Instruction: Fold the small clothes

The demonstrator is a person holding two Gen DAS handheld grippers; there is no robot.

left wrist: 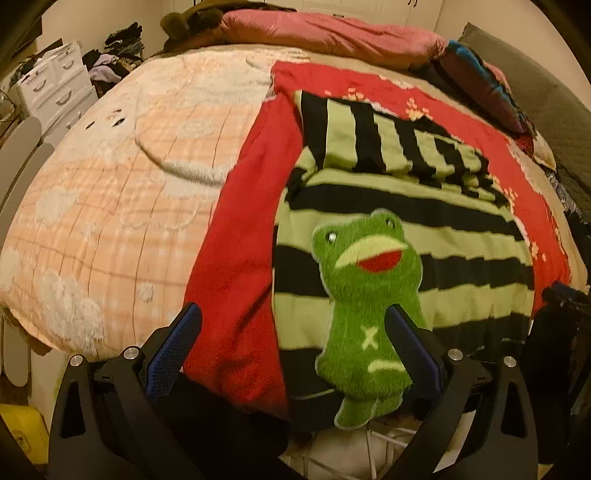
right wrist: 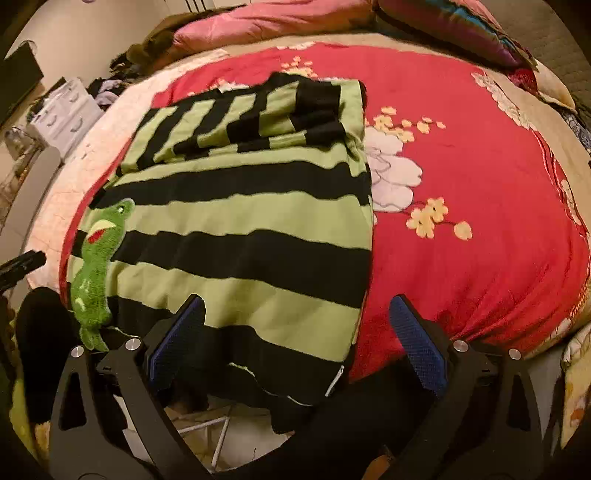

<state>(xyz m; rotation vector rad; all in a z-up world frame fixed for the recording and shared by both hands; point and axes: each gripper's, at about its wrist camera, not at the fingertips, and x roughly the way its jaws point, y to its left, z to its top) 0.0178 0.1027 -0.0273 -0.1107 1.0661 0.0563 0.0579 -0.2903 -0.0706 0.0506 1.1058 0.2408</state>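
A green-and-black striped sweater point(right wrist: 236, 221) lies flat on a red flowered blanket point(right wrist: 461, 166) at the near edge of the bed, its hem hanging just over the edge toward you. Both sleeves point(right wrist: 258, 114) are folded across the top of the sweater, their stripes running at an angle to those of the body. A plush green frog point(left wrist: 365, 295) is sewn to the front, near the sweater's left edge, its feet dangling past the hem.

Your left claw point(left wrist: 295, 325) hovers at the bed's edge with its blue-padded fingers point(left wrist: 173, 350) spread wide apart, gripping nothing; one finger sits over the red blanket, the other over the frog's lower body. Your right claw point(right wrist: 299, 317) is likewise spread wide and empty, one finger over the sweater's lower stripes, the other over the bare red blanket beside the sweater's right edge.

To the left of the red blanket, a peach checked quilt point(left wrist: 110, 203) covers the rest of the bed. A pink pillow point(left wrist: 325, 33) and a dark multicoloured cushion point(left wrist: 480, 81) rest along the far side. White plastic drawers point(left wrist: 55, 85) stand against the wall at far left, with a heap of clothes point(left wrist: 114, 59) behind them.
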